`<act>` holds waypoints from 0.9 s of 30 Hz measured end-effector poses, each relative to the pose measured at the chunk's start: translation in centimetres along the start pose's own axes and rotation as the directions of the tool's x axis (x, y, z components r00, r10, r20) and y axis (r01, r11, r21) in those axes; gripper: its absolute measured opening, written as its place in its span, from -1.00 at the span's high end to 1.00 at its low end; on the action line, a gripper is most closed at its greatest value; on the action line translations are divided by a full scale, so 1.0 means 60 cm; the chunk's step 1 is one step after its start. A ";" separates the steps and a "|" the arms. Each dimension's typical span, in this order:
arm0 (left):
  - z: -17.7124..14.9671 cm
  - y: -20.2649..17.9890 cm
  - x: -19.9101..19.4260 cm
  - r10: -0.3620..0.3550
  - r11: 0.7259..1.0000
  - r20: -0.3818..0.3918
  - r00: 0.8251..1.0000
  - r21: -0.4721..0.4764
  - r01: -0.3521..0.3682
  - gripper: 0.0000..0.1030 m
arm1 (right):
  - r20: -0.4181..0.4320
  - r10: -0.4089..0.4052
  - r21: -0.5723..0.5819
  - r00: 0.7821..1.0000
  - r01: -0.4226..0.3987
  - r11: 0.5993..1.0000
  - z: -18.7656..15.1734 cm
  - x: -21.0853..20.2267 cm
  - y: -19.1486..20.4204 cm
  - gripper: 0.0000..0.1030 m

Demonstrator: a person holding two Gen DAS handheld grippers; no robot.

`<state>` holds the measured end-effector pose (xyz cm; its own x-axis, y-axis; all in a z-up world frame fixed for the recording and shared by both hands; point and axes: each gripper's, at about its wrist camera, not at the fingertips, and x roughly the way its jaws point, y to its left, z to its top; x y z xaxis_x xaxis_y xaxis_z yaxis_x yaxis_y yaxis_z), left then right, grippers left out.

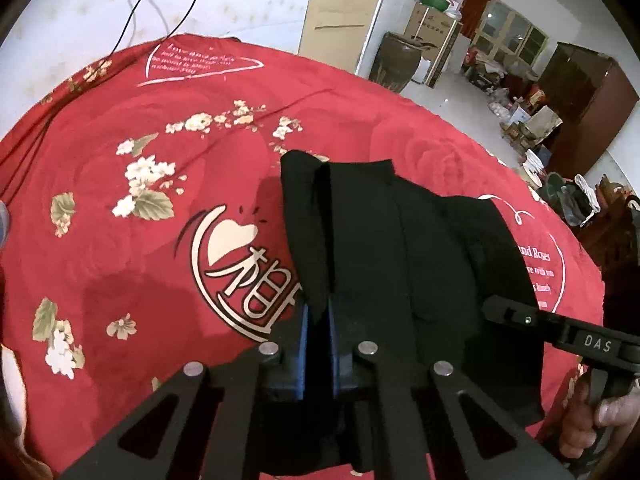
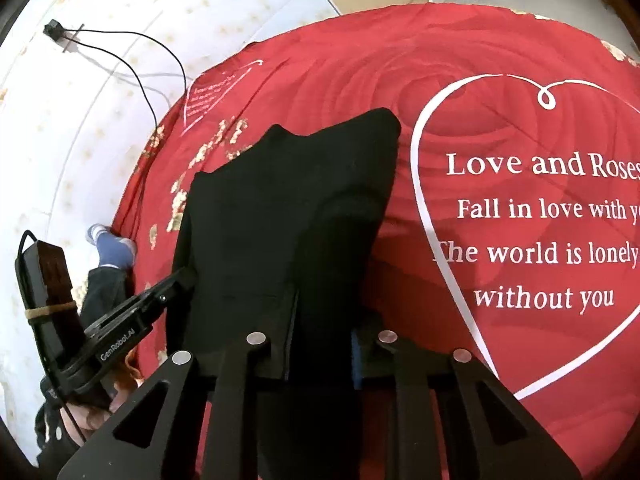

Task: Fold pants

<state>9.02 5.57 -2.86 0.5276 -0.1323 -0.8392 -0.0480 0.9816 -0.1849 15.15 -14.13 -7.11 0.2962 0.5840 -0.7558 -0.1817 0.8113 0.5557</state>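
Note:
Black pants [image 1: 400, 240] lie folded lengthwise on a red bedspread [image 1: 140, 264], their far end flat and their near end lifted. My left gripper [image 1: 319, 320] is shut on a near edge of the cloth, which is pinched between its blue pads [image 1: 305, 324]. In the right wrist view the pants [image 2: 288, 208] run away from me, and my right gripper [image 2: 320, 344] is shut on their near edge; the cloth hides one pad. Each gripper shows in the other's view: the right gripper [image 1: 504, 312] at the pants' right side, the left gripper [image 2: 180, 280] at their left.
The red bedspread [image 2: 520, 60] carries white hearts and lettering. Behind it, a black cable [image 2: 152, 76] hangs down a pale wall. Beyond the bed's far right stand a brown jar [image 1: 394, 62], a dark cabinet [image 1: 588, 96] and floor clutter. A blue-socked foot [image 2: 108, 244] shows at left.

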 end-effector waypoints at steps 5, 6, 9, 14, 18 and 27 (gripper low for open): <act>0.008 -0.013 -0.022 -0.011 1.000 0.020 1.000 0.023 0.011 0.81 | 0.017 0.037 -0.013 0.999 -0.037 0.999 0.000 -0.018 0.014 0.63; 0.009 -0.015 -0.026 -0.014 1.000 0.021 1.000 0.025 0.014 0.81 | 0.020 0.038 -0.019 0.999 -0.038 0.999 0.000 -0.021 0.018 0.63; 0.016 -0.021 -0.039 -0.021 0.999 0.028 0.999 0.032 0.020 0.81 | 0.030 0.052 -0.032 0.998 -0.051 0.998 0.002 -0.033 0.031 0.63; 0.047 -0.020 -0.059 -0.034 0.999 0.061 0.998 0.029 0.032 0.81 | 0.060 0.081 -0.040 0.995 -0.078 0.996 0.015 -0.056 0.048 0.63; 0.086 -0.020 -0.058 -0.032 0.998 0.083 0.996 0.059 0.028 0.81 | 0.085 0.091 -0.059 0.992 -0.086 0.995 0.048 -0.061 0.063 0.63; 0.167 0.004 -0.015 -0.026 0.997 0.100 0.995 0.071 0.019 0.81 | 0.102 0.102 -0.090 0.990 -0.093 0.992 0.136 -0.026 0.069 0.63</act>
<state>17.04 7.31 2.98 0.6106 -0.1438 -0.7788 0.0225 0.9861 -0.1644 21.58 -11.90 -0.84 0.3706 0.6578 -0.6557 -0.2923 0.7527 0.5899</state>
